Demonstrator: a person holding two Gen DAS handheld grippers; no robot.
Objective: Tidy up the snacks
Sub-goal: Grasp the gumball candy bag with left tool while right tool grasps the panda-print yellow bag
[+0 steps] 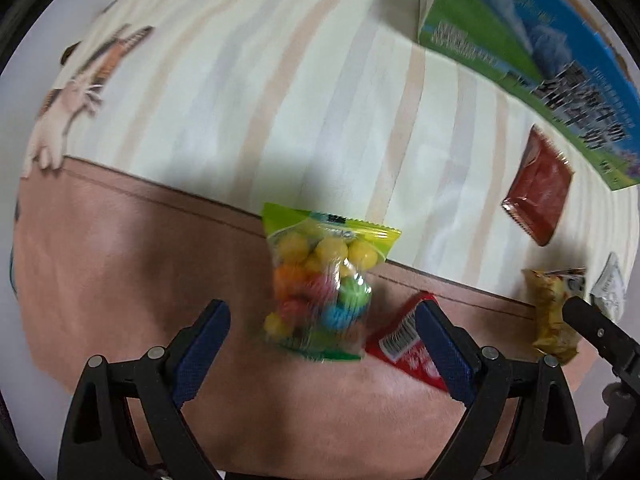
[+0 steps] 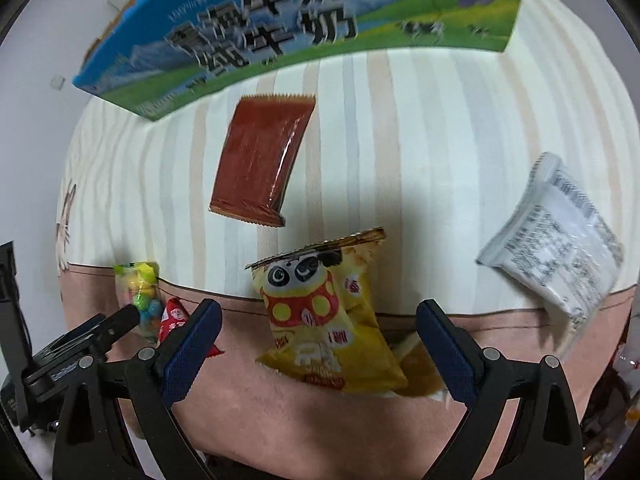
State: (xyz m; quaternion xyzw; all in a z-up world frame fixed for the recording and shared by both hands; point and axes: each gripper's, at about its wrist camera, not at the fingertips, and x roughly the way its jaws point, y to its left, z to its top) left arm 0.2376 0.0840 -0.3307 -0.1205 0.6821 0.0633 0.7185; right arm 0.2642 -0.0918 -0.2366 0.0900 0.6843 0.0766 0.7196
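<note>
At the centre of the left view, your left gripper (image 1: pixel 322 344) straddles the candy bag (image 1: pixel 320 288), jaws wide. Centre of the right view, your right gripper (image 2: pixel 318 346) gapes around the yellow panda packet (image 2: pixel 324 316), both lined up for the milk box (image 2: pixel 280 28) at the top.

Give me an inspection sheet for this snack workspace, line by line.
Surface: striped cloth with brown border.
Job's things: candy bag, red packet, brown packet, panda bag, white bag, all lying loose; milk carton at the far edge.
Clutter: nothing seen.
Grippers: left tongs open, candy bag ahead; right tongs open, panda bag ahead.
Cables: nothing seen.
Surroundings: pale wall.
</note>
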